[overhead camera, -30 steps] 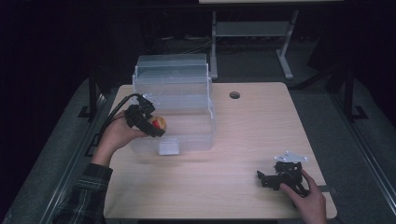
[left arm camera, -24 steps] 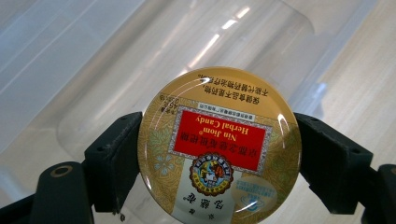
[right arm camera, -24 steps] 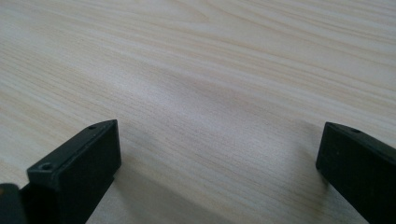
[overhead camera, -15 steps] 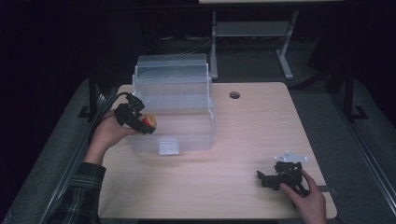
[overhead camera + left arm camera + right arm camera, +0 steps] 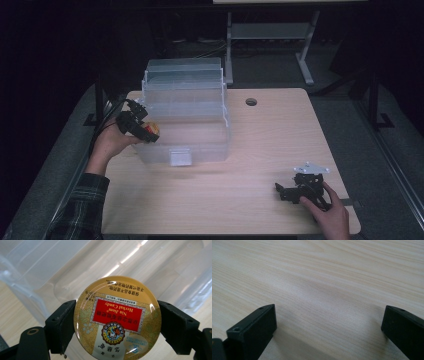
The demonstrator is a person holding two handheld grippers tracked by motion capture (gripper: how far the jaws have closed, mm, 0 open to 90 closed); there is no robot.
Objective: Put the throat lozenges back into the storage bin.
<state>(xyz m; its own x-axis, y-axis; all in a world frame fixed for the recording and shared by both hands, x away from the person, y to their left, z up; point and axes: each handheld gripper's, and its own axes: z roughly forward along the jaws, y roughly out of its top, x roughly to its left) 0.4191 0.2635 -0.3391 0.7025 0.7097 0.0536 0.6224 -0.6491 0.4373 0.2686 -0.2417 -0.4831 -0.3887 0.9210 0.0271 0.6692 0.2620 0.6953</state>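
Clear organizer [image 5: 186,125] on wooden table [image 5: 260,145]

Obstacle: clear tiered organizer [image 5: 186,117] occupies table [image 5: 280,130] left-centre | Free room: bare wood right of it, front strip open

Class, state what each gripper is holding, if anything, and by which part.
The left gripper clamps a round candy tin by opposite sides of its rim, beside the clear box. The right gripper is open over the table, holding nothing.
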